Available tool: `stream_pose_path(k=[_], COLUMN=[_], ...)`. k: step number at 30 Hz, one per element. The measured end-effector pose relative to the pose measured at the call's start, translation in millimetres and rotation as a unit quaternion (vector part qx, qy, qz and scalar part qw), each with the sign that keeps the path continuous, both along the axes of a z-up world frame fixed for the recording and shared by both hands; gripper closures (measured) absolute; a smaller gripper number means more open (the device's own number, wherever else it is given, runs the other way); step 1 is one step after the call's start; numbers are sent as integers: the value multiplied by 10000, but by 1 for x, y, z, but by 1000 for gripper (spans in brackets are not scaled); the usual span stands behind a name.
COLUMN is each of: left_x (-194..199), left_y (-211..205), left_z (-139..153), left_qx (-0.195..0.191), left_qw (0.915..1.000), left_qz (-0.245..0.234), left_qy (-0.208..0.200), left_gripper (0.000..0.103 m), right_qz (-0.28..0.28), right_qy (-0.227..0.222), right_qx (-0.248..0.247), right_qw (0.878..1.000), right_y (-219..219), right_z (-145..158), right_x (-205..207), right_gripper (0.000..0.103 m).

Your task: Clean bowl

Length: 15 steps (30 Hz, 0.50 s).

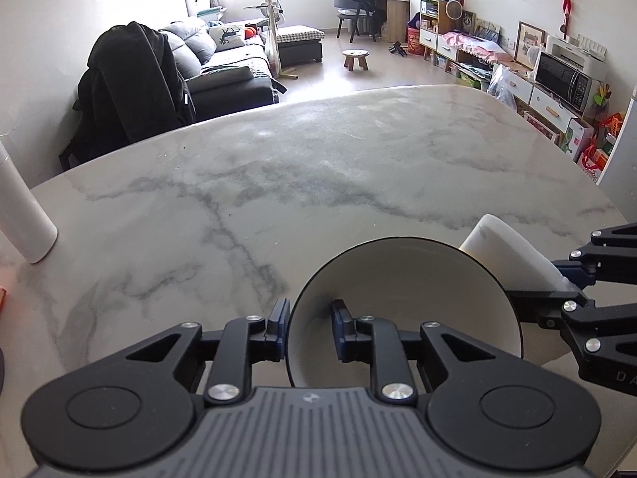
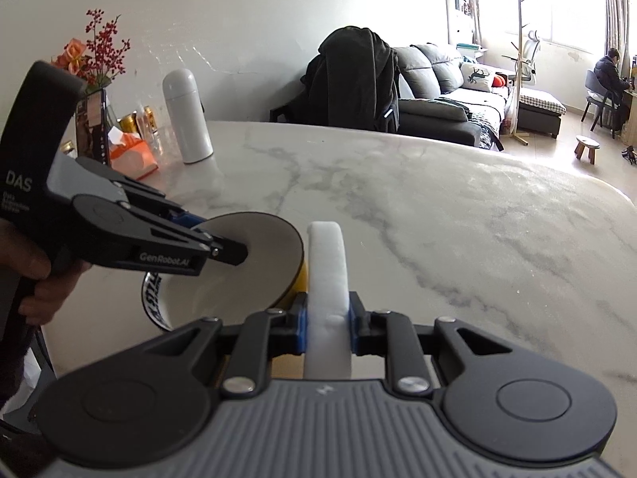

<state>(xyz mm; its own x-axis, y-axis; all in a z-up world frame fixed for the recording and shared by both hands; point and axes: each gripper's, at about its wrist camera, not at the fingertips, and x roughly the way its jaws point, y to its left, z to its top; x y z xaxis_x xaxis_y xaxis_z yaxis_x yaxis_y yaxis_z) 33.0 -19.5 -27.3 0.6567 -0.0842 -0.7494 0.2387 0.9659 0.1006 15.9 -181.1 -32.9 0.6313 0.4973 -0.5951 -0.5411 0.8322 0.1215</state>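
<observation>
Two tongs, one bowl, one sponge: time to wipe.

The left tongs (image 1: 308, 328) pinch the rim of the bowl (image 1: 402, 298), one finger inside and one outside, holding it tipped up over the near edge of the bench (image 1: 278, 183). The right tongs (image 2: 327, 324) squeeze the white sponge (image 2: 327, 263), which sits just beside the bowl, maybe touching it. To wipe well, keep the bowl steady and rub the sponge around inside. One white bottle (image 2: 187, 115) stands far off.
</observation>
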Motion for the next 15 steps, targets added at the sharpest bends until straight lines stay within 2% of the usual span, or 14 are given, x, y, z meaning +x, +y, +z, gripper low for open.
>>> stream_pose_path(k=[5, 10, 12, 15], left_x=[-1, -2, -2, -2], left_y=[-1, 1, 2, 2], left_z=[-3, -7, -8, -10], left_qx=[50, -34, -57, -109], left_qw=[10000, 10000, 9999, 9998], left_qz=[-35, 11, 25, 23], left_qy=[-8, 67, 83, 137], left_gripper=[79, 79, 79, 76], right_qz=[-67, -147, -179, -264], right_qy=[150, 635, 1026, 1443], right_qx=[344, 1122, 1703, 2283], right_qw=[9993, 9915, 9799, 9625], right_y=[-13, -34, -45, -53], right_z=[-4, -13, -20, -30], right_x=[0, 25, 41, 56], right_gripper=[82, 82, 82, 82])
